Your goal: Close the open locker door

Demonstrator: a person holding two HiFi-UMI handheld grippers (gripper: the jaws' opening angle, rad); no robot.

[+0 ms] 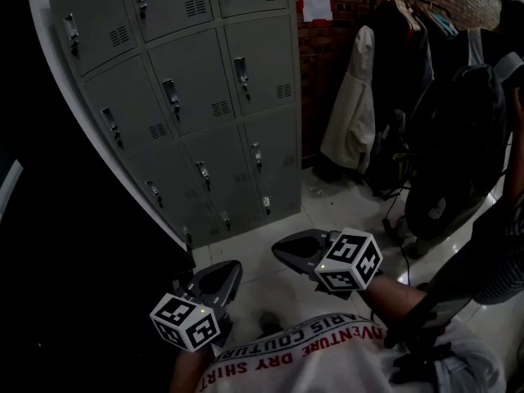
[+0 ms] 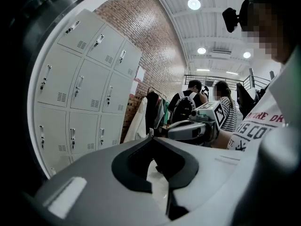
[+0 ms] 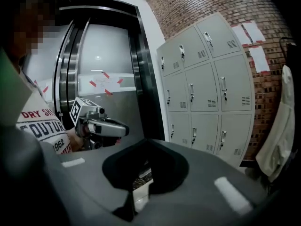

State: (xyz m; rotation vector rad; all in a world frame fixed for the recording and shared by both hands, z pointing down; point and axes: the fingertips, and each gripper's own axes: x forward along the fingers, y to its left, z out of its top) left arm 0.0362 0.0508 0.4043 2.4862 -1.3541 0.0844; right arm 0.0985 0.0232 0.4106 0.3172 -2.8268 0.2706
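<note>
A bank of grey lockers [image 1: 192, 97] stands against the wall ahead and to the left. Every door I see on it lies flush, and no open door shows in any view. The lockers [image 2: 80, 93] fill the left of the left gripper view. In the right gripper view the lockers [image 3: 209, 88] stand at the right. My left gripper [image 1: 232, 268] is held low over the floor, well short of the lockers, with its jaws together and nothing in them. My right gripper [image 1: 280, 250] hangs beside it, also shut and empty. Each gripper shows in the other's view: the right gripper [image 2: 181, 131] and the left gripper [image 3: 120, 130].
A brick wall [image 1: 327, 47] runs right of the lockers, with a clothes rack of hanging coats [image 1: 356, 97]. A person with a dark backpack [image 1: 458, 129] stands at the right. Steel lift doors [image 3: 103, 74] lie left of the lockers. The floor is white tile [image 1: 327, 211].
</note>
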